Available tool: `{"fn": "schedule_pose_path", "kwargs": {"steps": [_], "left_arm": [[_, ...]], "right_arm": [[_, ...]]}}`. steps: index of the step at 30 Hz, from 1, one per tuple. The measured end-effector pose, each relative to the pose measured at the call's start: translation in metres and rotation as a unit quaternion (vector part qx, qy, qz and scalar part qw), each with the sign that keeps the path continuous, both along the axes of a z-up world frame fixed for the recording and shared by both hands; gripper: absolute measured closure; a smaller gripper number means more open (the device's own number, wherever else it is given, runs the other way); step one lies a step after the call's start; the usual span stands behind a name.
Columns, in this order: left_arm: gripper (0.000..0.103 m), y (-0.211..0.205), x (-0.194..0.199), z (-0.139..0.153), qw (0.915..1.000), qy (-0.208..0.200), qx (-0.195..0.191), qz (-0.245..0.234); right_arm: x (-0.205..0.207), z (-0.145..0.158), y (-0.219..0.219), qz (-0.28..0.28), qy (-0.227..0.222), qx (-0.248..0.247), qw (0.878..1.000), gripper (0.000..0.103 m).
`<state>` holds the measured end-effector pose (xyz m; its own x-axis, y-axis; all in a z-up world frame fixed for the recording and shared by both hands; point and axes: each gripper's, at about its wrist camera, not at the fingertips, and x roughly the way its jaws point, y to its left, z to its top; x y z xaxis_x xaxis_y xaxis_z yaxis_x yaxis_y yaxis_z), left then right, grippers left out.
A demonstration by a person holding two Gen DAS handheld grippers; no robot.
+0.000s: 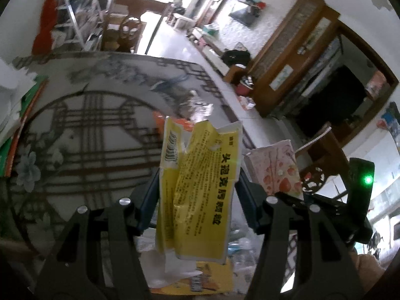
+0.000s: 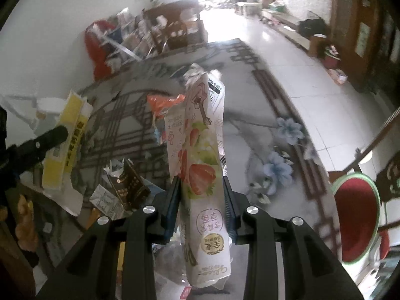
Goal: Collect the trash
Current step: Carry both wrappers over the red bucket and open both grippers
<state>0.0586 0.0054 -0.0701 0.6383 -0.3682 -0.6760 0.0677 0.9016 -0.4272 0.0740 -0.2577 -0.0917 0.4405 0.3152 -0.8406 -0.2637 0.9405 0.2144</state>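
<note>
Left gripper (image 1: 197, 187) clamps a yellow box (image 1: 197, 195) at frame centre. Right gripper (image 2: 201, 195) clamps a strawberry carton (image 2: 200, 165), centre.

You are working in a lived-in home, in a long room opening toward a bright doorway at the top of the frame. A patterned rug (image 2: 250, 125) is covering white floor tiles (image 2: 325, 105), while wooden cabinets (image 1: 295, 57) are lining the upper right and cluttered shelves (image 2: 175, 30) are standing upper centre.
</note>
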Motion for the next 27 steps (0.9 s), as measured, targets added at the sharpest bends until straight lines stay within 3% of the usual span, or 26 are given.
{"fn": "schedule_pose_path", "kwargs": {"steps": [8,14,27], "left_arm": [[0.047,-0.036,-0.006,0.013,0.9993,-0.019,-0.002,-0.033],[0.047,-0.055,-0.015,0.021,0.9981,-0.041,0.032,-0.031],[0.046,-0.085,-0.016,0.020,0.9975,-0.037,0.025,-0.055]], "right_arm": [[-0.021,0.014,-0.038,-0.046,-0.014,0.014,0.999,0.072],[-0.030,0.018,-0.066,-0.083,-0.026,0.023,0.996,0.072],[-0.041,0.019,-0.121,-0.141,-0.028,0.031,0.989,0.072]]}}
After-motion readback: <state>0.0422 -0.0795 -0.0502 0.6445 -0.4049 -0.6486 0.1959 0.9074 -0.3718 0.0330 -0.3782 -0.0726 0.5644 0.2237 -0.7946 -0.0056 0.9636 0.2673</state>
